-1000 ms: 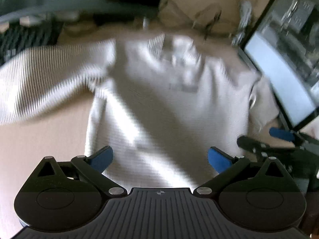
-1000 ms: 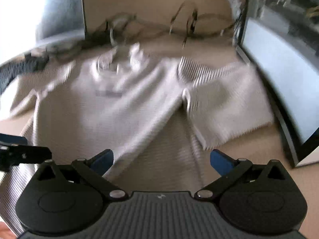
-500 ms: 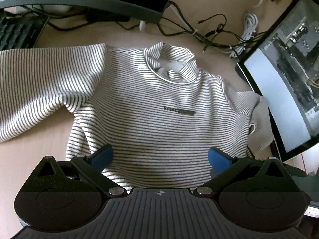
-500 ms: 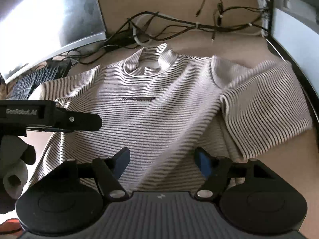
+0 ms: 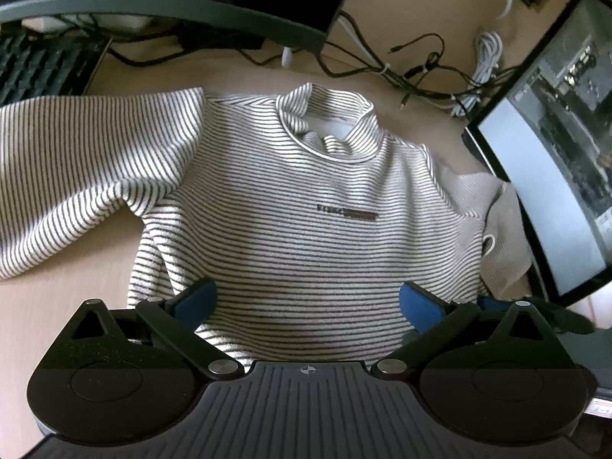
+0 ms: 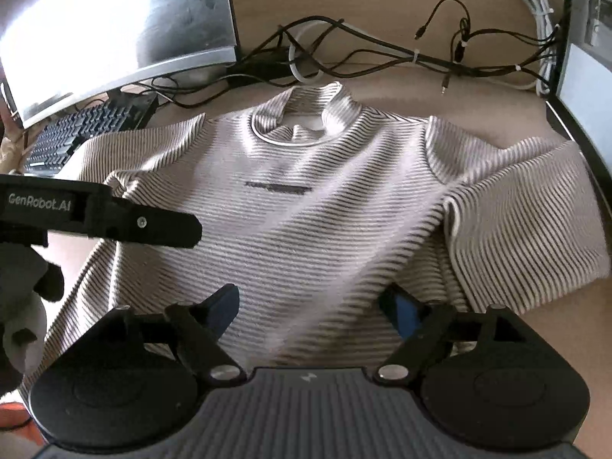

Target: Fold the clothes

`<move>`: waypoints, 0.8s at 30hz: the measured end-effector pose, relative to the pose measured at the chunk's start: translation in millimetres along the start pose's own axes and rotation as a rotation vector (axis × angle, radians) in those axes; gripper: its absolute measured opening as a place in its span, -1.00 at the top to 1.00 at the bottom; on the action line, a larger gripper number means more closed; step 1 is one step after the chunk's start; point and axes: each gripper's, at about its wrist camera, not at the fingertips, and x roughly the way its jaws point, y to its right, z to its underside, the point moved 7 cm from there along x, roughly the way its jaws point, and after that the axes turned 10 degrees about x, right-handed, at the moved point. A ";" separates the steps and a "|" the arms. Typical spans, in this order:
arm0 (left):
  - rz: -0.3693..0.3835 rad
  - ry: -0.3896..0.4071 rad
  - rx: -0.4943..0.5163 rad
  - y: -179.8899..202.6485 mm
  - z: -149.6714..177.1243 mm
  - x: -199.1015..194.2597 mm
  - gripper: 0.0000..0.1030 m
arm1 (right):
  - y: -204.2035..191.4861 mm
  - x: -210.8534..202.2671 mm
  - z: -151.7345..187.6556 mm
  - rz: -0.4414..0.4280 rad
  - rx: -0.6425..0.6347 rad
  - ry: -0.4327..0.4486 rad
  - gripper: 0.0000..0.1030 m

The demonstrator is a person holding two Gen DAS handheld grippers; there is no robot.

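A white sweater with thin dark stripes (image 5: 306,199) lies face up on the desk, collar at the far side. One sleeve (image 5: 84,176) spreads out to the left; the other sleeve (image 6: 528,222) is folded in beside a monitor. My left gripper (image 5: 306,304) is open just over the lower hem, blue pads (image 5: 195,302) wide apart. Over the same hem, further right, my right gripper (image 6: 311,308) is open, with cloth lying between its fingers. In the right wrist view the left gripper (image 6: 114,218) shows at the left, held by a gloved hand (image 6: 23,306).
A curved monitor (image 6: 114,26) and a keyboard (image 6: 76,134) stand at the back left. A second monitor (image 5: 543,176) lines the right side. Tangled cables (image 6: 420,57) run along the back of the tan desk (image 5: 65,298).
Both views were blurred a second ago and are now steady. Both grippers have come closer to the sweater's hem. The right gripper's fingers have narrowed somewhat but stay apart.
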 end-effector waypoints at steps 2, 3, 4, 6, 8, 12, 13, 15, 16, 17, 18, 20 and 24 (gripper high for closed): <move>-0.024 0.004 0.031 4.8 1.9 1.1 -1.00 | 8.3 -4.0 4.4 0.022 -0.012 -0.004 -0.61; -0.032 0.005 0.036 6.4 2.0 1.3 -1.00 | 11.8 -6.2 6.8 0.031 -0.015 -0.006 -0.61; -0.039 0.006 0.041 7.9 2.0 1.5 -1.00 | 13.8 -8.8 9.3 0.037 -0.014 -0.007 -0.61; -0.039 0.008 0.028 11.2 0.4 -0.9 -1.00 | 18.2 -14.2 12.4 0.052 -0.006 -0.015 -0.61; -0.016 0.018 -0.007 16.2 -4.0 -8.9 -1.00 | 24.6 -21.3 13.6 0.071 0.006 -0.019 -0.56; 0.109 0.070 0.045 59.9 -19.7 -51.8 -1.00 | 61.3 -56.0 1.1 0.210 0.005 0.074 -0.45; 0.145 0.073 0.071 74.6 -19.4 -61.8 -1.00 | 71.6 -64.3 -2.2 0.264 -0.008 0.099 -0.23; 0.204 0.079 0.122 102.1 -13.2 -77.5 -1.00 | 88.6 -72.3 -5.4 0.365 -0.068 0.117 0.11; 0.214 0.074 0.143 112.3 -8.7 -81.5 -1.00 | 94.0 -73.5 -5.7 0.405 -0.109 0.119 0.12; 0.218 0.062 0.162 120.4 -3.7 -83.4 -1.00 | 97.9 -73.6 -5.9 0.434 -0.144 0.118 0.12; 0.217 0.050 0.177 123.9 -0.3 -83.4 -1.00 | 99.0 -71.6 -5.9 0.445 -0.168 0.114 0.11; 0.215 0.024 0.205 130.6 6.5 -83.5 -1.00 | 98.0 -64.3 -5.1 0.446 -0.203 0.104 0.11; 0.184 0.026 0.194 123.2 7.2 -87.2 -1.00 | 81.0 -42.7 -0.6 0.404 -0.269 0.109 -0.10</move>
